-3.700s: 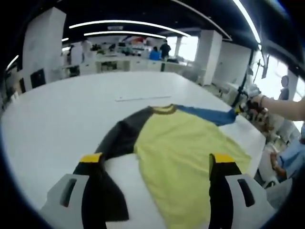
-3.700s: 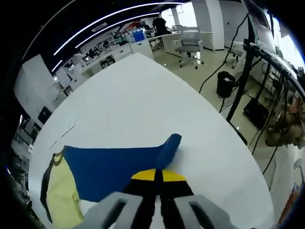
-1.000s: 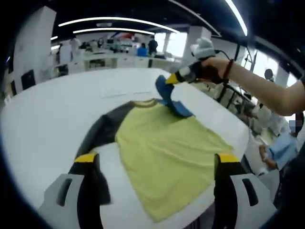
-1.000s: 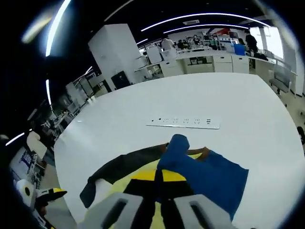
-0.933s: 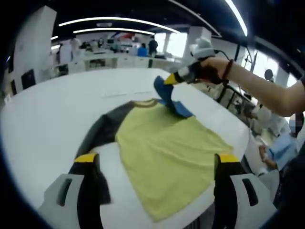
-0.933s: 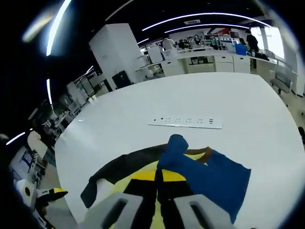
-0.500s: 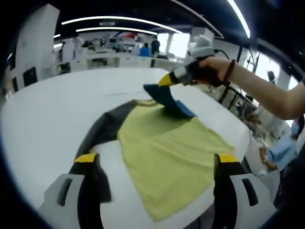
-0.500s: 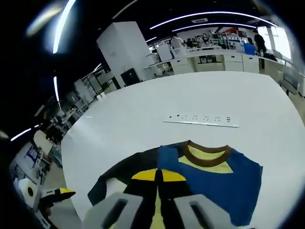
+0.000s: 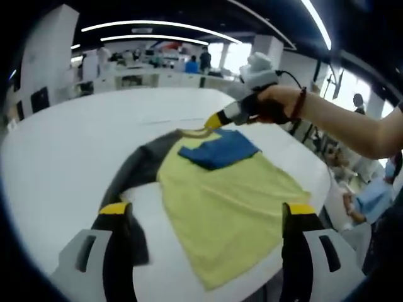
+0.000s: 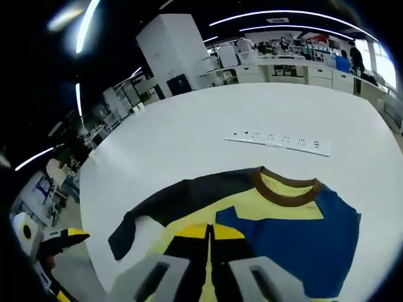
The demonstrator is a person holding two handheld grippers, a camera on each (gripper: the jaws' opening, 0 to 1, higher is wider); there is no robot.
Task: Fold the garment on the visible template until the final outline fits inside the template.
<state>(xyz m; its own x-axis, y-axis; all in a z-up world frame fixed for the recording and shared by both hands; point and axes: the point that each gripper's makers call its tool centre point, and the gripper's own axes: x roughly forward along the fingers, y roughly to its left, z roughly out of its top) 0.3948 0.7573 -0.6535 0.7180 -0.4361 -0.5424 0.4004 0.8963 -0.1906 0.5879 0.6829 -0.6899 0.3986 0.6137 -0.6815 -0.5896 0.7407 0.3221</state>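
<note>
1. The garment lies flat on the white table, collar at the far end from me and hem toward the near edge. Its long axis runs away from my left gripper, tilted a little to my right.
2. My right gripper is over the collar end. In the right gripper view its yellow-tipped jaws are pressed together with no gap, right at the edge of the blue sleeve, which is laid across the yellow chest. I judge they have the sleeve cloth pinched, though the exact bite is hidden under the tips.
3. My left gripper hangs wide open near the hem end, holding nothing. The black sleeve stretches out flat on my left, from the shoulder toward my left jaw.
4. What matters next, as I judge it: the black sleeve is nearer my left gripper than my right, and it must swing across toward the chest to mirror the blue one.
5. The left gripper view shows the hem and the full yellow body. The right gripper view shows the brown collar, a white power strip beyond it, and the black sleeve's cuff end.
6. I cannot make out any template outline on the table.
</note>
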